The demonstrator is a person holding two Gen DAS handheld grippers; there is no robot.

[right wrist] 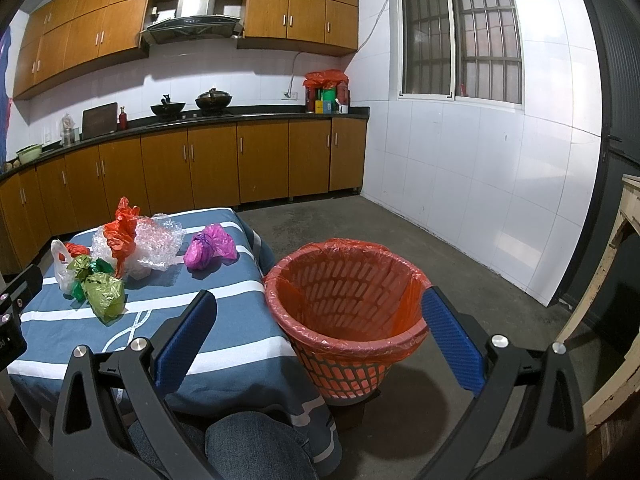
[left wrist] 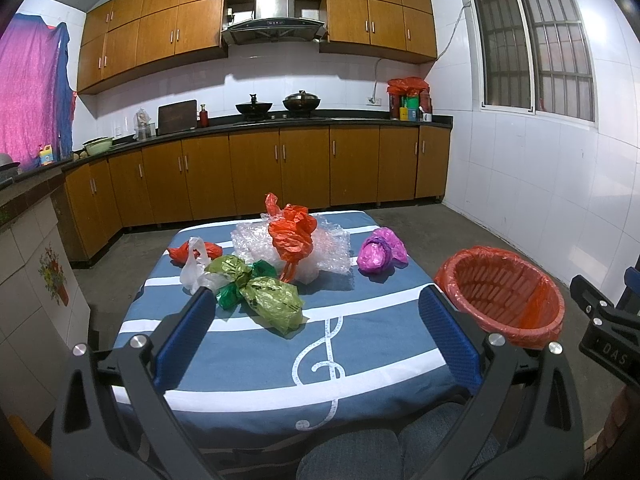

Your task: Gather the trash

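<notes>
Crumpled plastic trash lies on a table with a blue striped cloth: a green bag, a white bag, a small red bag, an orange bag on bubble wrap, and a magenta bag. An orange basket lined with a red bag stands on the floor right of the table. My left gripper hovers open over the near cloth, holding nothing. My right gripper is open above the basket's rim, also holding nothing.
Wooden kitchen cabinets and a black counter run along the back and left walls. White tiled wall with a barred window is on the right. Bare concrete floor lies behind the basket. A person's knees in jeans show below.
</notes>
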